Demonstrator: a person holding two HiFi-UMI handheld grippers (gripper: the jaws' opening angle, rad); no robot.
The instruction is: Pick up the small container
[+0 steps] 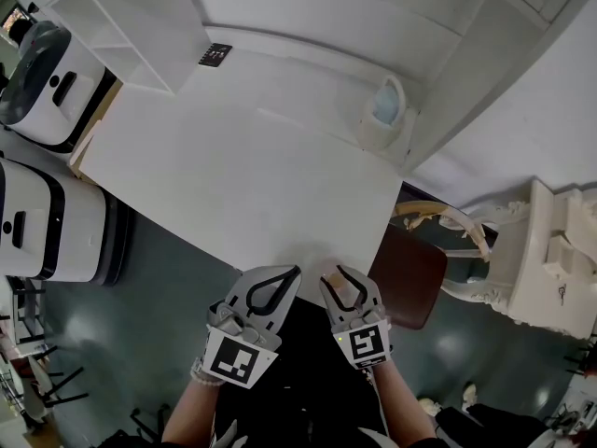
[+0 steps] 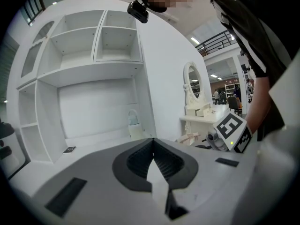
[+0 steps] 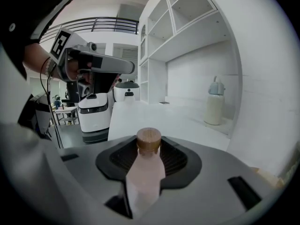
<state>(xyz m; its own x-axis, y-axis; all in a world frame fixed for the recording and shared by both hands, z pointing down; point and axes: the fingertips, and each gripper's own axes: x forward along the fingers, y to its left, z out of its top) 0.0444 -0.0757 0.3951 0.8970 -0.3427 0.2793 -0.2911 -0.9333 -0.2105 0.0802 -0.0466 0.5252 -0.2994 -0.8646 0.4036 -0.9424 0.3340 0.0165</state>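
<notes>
— Closest to me is the small bottle (image 3: 144,177), pale pink with a brown cork-like cap (image 3: 149,141); I take it for the small container. It sits lengthwise in my right gripper (image 3: 149,146), body back toward the palm, cap pointing forward past the fingertips.

— Gripped, or only lying there?

— Gripped, I judge. The ribbed pads (image 3: 178,159) close on both its sides, and I see nothing else bearing it while that hand hangs at the near edge of the white table (image 1: 242,175). From the head view I cannot make the bottle out, so I hold that reading loosely.

— And your left gripper (image 2: 153,143)?

— Clenched, tips meeting, nothing between them. It hovers just beside the right one, on its left, at the same table edge.

— Anything else on the table?

— Only a taller cream jug (image 1: 385,108) with a pale blue top, well apart at the far side by the wall. So the right hand alone has the bottle, long axis along the fingers. Any lift should stop the cap end from dipping.
</notes>
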